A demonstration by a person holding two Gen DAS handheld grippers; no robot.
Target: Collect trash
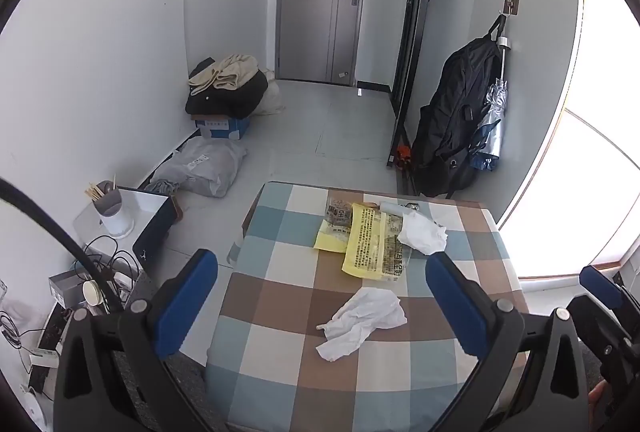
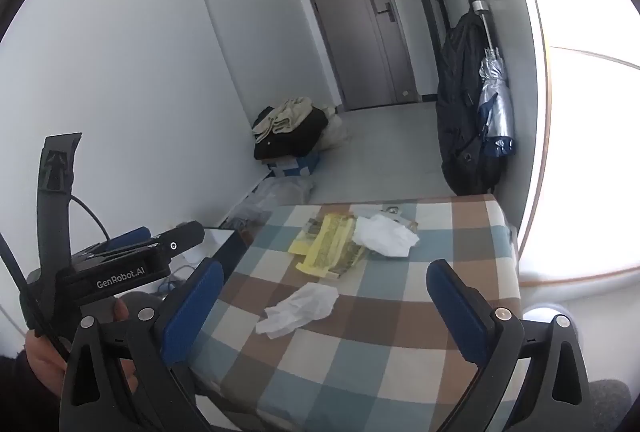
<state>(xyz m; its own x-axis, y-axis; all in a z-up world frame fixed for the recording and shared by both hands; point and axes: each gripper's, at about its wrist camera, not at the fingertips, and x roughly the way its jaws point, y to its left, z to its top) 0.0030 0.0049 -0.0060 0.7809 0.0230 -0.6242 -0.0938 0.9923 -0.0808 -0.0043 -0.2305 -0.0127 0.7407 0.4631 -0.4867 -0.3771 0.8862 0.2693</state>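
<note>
Checked cloth tablecloth (image 1: 280,296), crumpled paper tissue (image 1: 362,320)

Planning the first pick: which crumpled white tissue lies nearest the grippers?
The crumpled white tissue alone on the brown check; the other tissue lies farther, beside the yellow wrappers.

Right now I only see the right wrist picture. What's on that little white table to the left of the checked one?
Observer: A grey-and-white cup holding wooden sticks stands on the side table. In your view the left gripper blocks it.
Operator: Is that left gripper open? I only see it side-on.
Observer: Yes. Its own camera shows the fingers spread wide with nothing gripped. The nearer crumpled tissue lies on the checked tablecloth ahead of it.
Operator: Anything else down by that cup?
Observer: A tangle of black cables lies just in front of the cup.
</note>
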